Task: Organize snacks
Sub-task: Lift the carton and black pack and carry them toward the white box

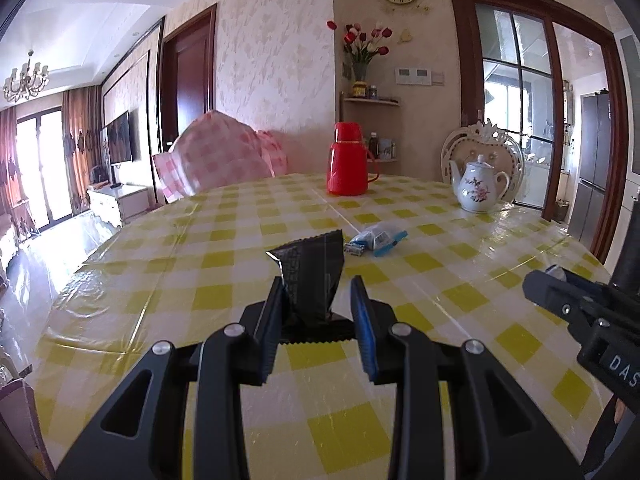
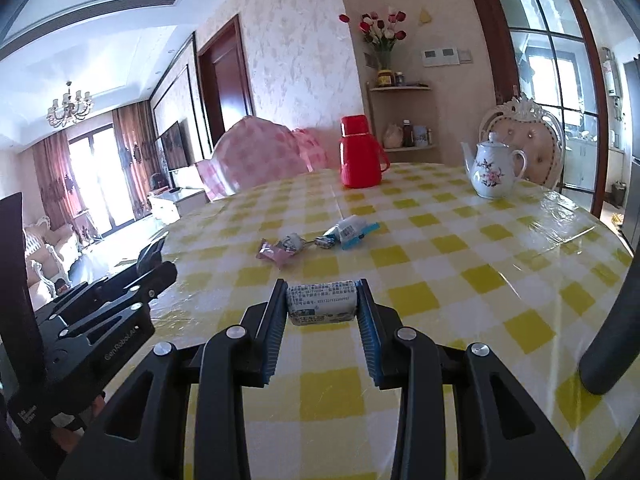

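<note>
Tablecloth (image 1: 440, 300) in yellow-and-white check under a glossy clear cover. Flask (image 1: 347, 160) plain red. Teapot (image 1: 478, 188) white with a pink flower motif. Packet (image 1: 312, 276) black; wrapper (image 2: 322, 302) white with dark print and a blue lower band. Sweet (image 2: 276, 254) pink. Bag (image 1: 220, 160) pink-and-white check. Gripper pads (image 1: 366, 320) blue on black.

The yellow-checked table (image 2: 460, 248) bears a red flask (image 2: 360, 156), white teapot (image 2: 494, 170), and small snack packets (image 2: 316, 240).
</note>
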The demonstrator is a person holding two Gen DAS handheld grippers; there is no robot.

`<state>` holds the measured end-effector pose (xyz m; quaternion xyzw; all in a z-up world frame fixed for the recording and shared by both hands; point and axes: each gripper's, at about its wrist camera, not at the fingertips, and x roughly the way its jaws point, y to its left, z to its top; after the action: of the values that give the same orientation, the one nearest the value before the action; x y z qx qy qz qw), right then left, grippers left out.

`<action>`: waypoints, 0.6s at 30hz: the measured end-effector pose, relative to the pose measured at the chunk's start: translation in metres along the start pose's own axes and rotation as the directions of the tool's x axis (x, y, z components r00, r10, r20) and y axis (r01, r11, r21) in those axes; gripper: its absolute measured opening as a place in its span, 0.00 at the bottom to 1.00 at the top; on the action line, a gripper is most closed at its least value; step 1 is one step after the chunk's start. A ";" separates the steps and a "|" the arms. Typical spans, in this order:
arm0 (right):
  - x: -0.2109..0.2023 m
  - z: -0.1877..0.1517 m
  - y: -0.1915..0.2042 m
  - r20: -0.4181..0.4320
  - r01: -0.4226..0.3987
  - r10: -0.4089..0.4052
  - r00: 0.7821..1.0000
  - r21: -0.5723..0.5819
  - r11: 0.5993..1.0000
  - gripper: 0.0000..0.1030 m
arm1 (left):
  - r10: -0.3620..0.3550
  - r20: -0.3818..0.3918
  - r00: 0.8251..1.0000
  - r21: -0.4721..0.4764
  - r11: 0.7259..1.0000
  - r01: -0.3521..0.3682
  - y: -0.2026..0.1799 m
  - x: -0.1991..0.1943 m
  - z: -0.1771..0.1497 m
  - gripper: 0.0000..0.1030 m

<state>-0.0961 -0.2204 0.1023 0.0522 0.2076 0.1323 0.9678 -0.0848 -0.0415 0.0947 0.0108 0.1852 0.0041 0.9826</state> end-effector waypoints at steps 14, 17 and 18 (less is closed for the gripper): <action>-0.062 0.003 0.083 0.075 -0.080 0.091 0.993 -0.137 0.987 0.33 | 0.078 0.131 0.988 -0.008 0.997 -0.077 0.047 -0.093 0.009 0.32; -0.075 0.006 0.101 0.091 -0.102 0.118 0.989 -0.166 0.981 0.33 | 0.101 0.156 0.983 -0.006 0.995 -0.101 0.061 -0.114 0.008 0.32; -0.080 0.006 0.110 0.098 -0.109 0.128 0.987 -0.181 0.977 0.33 | 0.114 0.168 0.979 -0.003 0.993 -0.115 0.068 -0.125 0.007 0.33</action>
<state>-0.1893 -0.1374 0.1563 -0.0135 0.1385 0.2046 0.9689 -0.1989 0.0246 0.1483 0.0249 0.1008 0.0590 0.9928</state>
